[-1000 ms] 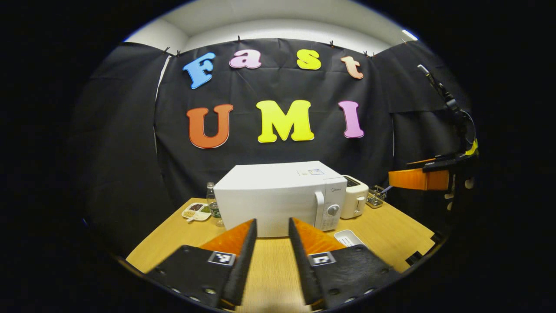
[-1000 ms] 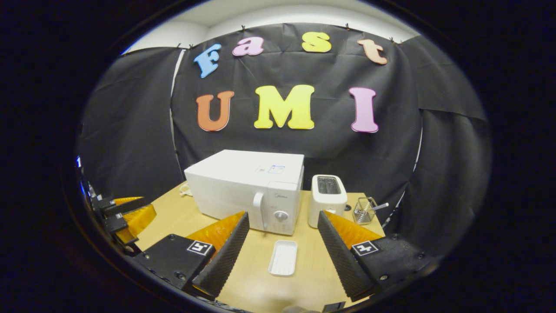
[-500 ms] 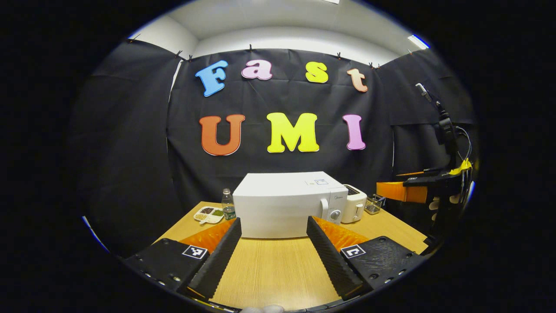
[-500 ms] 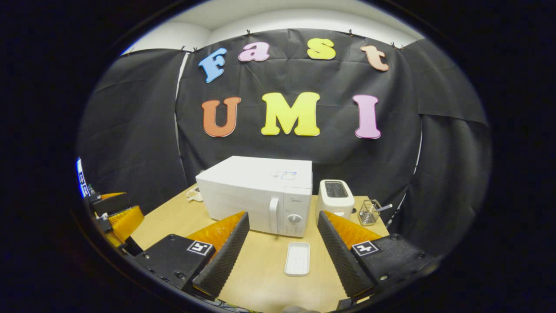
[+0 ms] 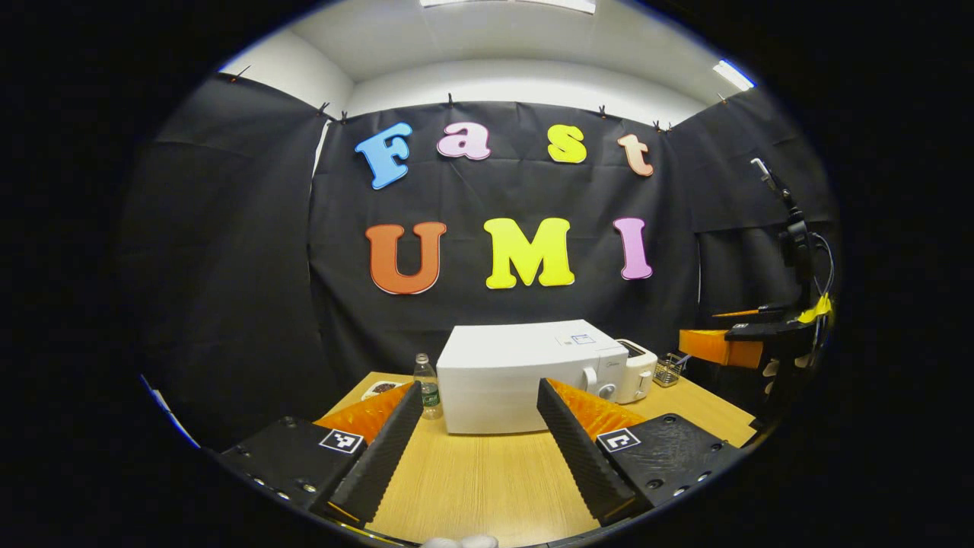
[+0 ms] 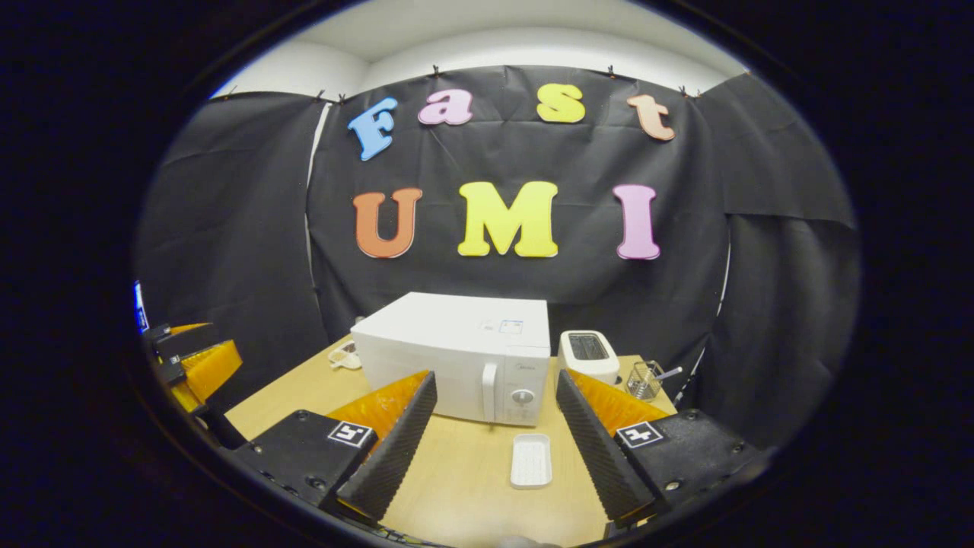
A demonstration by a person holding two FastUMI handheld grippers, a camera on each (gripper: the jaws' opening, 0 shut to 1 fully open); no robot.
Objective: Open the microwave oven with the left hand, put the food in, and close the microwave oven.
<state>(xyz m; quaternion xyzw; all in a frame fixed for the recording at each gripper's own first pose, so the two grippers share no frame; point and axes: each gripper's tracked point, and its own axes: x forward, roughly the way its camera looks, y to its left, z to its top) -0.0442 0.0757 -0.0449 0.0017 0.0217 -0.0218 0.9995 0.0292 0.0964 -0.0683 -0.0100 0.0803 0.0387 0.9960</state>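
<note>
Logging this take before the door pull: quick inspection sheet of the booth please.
Surface: wooden table, bare at the front.
Job's things: white microwave, door shut, handle beside the control dial. White tray lies flat in front of it; I cannot tell what it holds.
Clutter: toaster right of the microwave, wire basket beyond it, clear bottle and sectioned dish on the other side.
Grippers: left gripper open, holding nothing; right gripper open, holding nothing. Both well short of the microwave.
Cables: a cable loops at the right gripper's mast in the left gripper view.
Surroundings: black cloth walls, white ceiling.
</note>
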